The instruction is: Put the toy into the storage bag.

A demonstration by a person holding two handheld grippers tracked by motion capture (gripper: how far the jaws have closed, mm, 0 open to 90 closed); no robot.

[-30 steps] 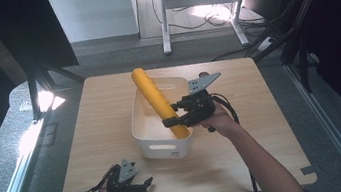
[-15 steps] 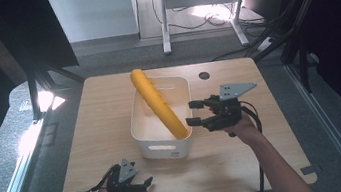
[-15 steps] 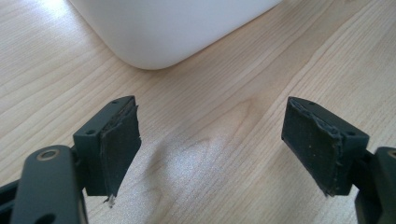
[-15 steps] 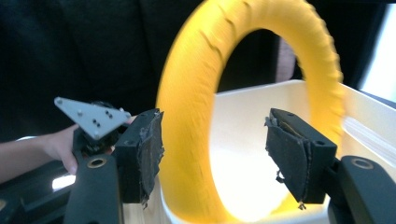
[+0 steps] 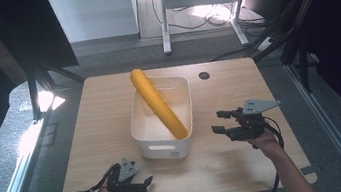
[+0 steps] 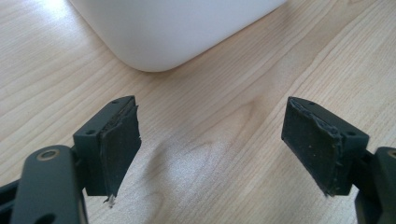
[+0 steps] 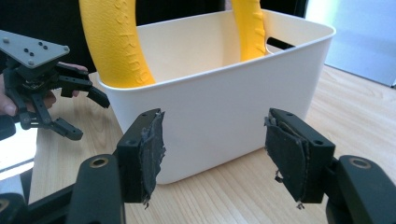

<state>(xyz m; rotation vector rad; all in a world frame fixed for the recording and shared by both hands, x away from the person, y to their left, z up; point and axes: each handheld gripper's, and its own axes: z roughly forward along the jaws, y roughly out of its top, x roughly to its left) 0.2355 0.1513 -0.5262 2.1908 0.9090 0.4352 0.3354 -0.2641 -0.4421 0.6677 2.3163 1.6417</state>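
Two wide, empty black tongs, left [image 5: 143, 185] and right [image 5: 219, 122], beside glossy white bin [image 5: 157, 141], pebbled yellow ring [image 5: 159, 105] inside.

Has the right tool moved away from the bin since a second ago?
Yes. The right tool has left the yellow ring and pulled rightward, clear of the white bin, jaws just opened, empty.

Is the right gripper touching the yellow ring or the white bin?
Apart. In the high view the right gripper sits on the table right of the white bin, bare wood between them; its jaws, just opened, are empty. The yellow ring leans inside the bin.
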